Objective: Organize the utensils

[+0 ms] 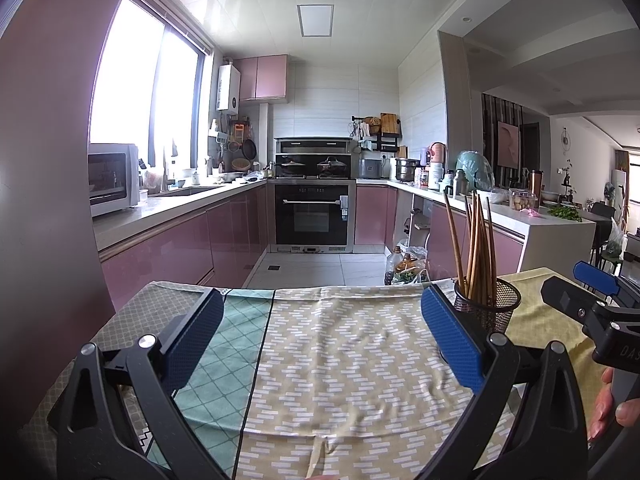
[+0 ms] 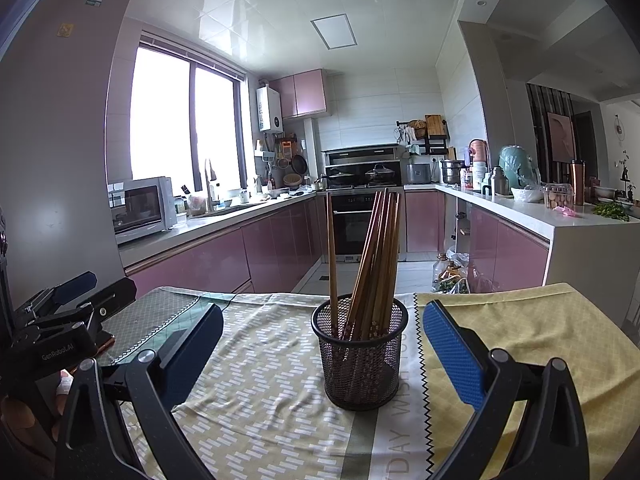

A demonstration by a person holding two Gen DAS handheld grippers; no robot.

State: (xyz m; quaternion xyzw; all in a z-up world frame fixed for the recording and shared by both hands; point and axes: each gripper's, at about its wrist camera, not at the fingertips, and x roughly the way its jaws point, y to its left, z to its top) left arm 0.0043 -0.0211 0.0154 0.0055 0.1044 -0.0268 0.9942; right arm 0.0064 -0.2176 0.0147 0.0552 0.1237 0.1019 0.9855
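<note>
— Grippers: status? We hold the right gripper (image 2: 320,354) spread wide and empty, lined up with the holder (image 2: 360,356).

— Left gripper (image 1: 320,336) likewise (nothing grasped). Chopsticks (image 2: 372,260) stand inside, upright, for easy reach.

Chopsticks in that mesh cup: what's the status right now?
Left gripper open, empty. Right gripper open, facing mesh cup. Chopsticks standing inside. Nothing blocking.

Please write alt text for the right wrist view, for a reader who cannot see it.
A black mesh cup full of wooden chopsticks stands upright on a patterned tablecloth, ahead of the open, empty right gripper. The left gripper shows at the left edge; a pink kitchen lies behind.
</note>
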